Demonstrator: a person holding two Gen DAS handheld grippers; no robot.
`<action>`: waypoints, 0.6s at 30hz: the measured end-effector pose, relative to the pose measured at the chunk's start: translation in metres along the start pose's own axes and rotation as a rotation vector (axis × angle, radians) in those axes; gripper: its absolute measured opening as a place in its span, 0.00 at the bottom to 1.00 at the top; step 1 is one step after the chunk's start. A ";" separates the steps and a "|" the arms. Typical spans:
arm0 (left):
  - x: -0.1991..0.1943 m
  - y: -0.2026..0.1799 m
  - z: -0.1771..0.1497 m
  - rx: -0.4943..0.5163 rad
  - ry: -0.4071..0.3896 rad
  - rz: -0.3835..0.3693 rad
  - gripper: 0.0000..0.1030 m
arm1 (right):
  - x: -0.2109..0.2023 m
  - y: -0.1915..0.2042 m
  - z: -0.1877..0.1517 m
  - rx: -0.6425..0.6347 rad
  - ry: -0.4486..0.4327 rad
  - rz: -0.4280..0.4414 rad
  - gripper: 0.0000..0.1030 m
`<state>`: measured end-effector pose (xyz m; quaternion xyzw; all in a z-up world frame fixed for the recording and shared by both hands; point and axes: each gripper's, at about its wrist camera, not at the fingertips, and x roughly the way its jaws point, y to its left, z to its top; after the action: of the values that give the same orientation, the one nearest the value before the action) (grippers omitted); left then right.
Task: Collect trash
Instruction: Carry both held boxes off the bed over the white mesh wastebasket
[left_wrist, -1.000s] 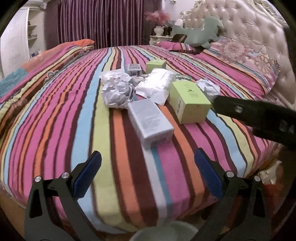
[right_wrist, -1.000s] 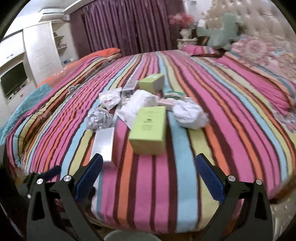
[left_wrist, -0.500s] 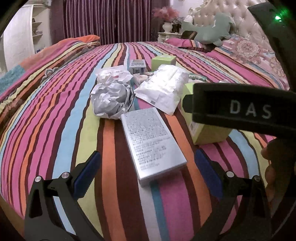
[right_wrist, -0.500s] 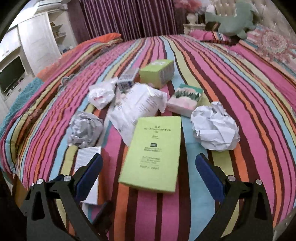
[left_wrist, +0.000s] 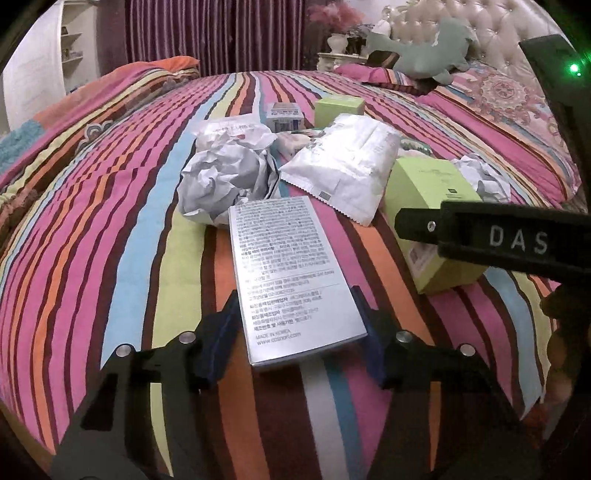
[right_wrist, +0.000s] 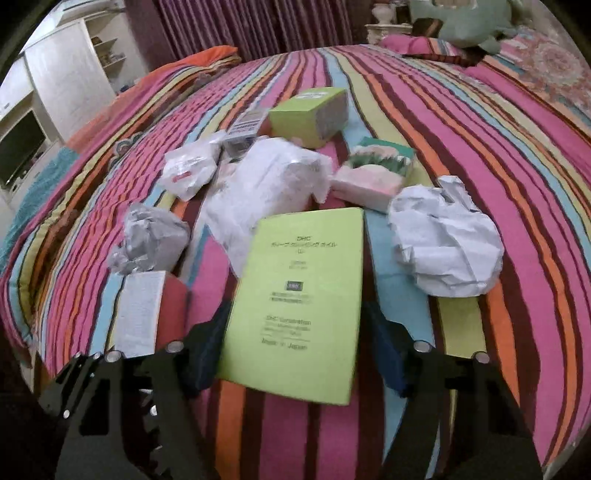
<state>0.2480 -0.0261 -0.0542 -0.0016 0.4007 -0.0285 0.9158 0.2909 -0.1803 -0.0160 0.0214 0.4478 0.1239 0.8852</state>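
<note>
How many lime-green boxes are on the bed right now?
2. The large green box lies between the right gripper fingers, whose jaws are closing. The small green box sits at the pile's far end. Others may hide under wrappers.

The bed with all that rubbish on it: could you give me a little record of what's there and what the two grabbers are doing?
surface: striped bedspread
left gripper: jaws closing around the silver box
right gripper: jaws closing around the large green box
paper: grey crumpled ball, white crumpled ball
other trash: white pouch, small green box, pink and green packet
not yet lifted: both boxes lie on the bed
</note>
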 end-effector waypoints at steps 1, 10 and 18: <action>0.000 0.000 0.000 0.007 0.000 -0.001 0.55 | 0.000 0.001 0.000 -0.007 -0.003 -0.005 0.63; -0.016 0.008 -0.002 0.003 -0.009 -0.041 0.48 | -0.023 0.000 -0.011 0.036 -0.004 0.062 0.62; -0.036 0.014 -0.004 -0.019 -0.017 -0.088 0.47 | -0.041 -0.011 -0.025 0.130 0.005 0.112 0.59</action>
<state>0.2216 -0.0102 -0.0305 -0.0283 0.3926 -0.0651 0.9169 0.2496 -0.2026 -0.0005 0.1035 0.4552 0.1437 0.8726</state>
